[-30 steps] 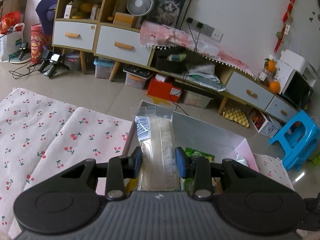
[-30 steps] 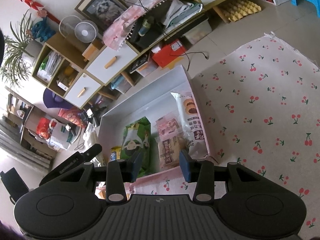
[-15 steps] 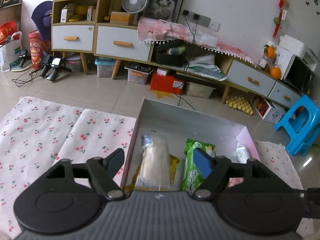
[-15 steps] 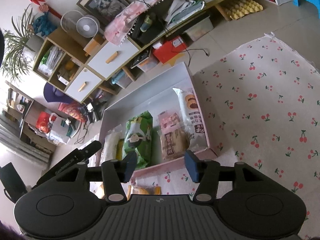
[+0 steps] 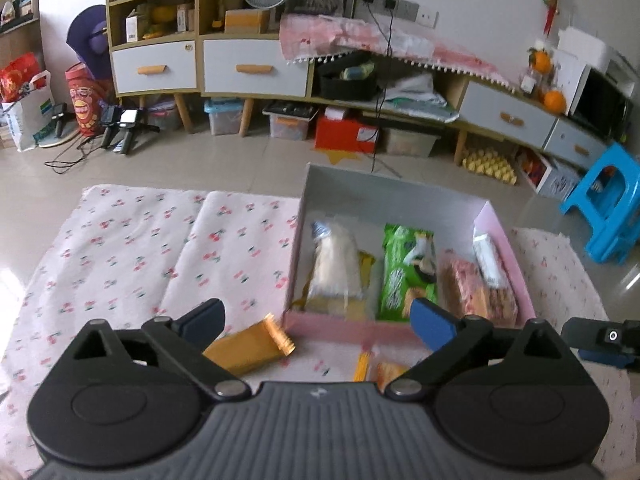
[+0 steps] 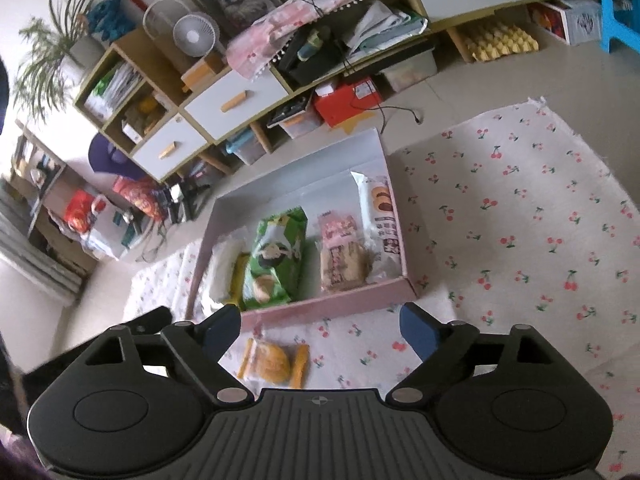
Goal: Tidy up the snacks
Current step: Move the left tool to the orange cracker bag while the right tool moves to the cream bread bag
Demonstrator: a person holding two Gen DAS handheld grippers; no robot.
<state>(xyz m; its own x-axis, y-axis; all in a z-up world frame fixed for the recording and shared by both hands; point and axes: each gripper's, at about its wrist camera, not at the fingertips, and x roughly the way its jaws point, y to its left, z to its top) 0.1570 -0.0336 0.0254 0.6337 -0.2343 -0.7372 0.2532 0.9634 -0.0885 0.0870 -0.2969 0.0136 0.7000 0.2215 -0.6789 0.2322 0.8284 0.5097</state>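
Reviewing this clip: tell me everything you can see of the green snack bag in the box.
The green bag is a glossy, puffy plastic pack with white and dark print and a biscuit picture at its near end. It lies flat and lengthwise in the pink box, second from the left: a clear pack over a yellow one on one side, a pink pack on the other. It looks sealed. Neither gripper touches it.

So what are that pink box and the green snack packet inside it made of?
The pink box looks like matte cardboard: thin, flat walls with crisp folded corners. The green snack packet looks like glossy printed plastic film, wrinkled and catching light, though blur leaves this uncertain.
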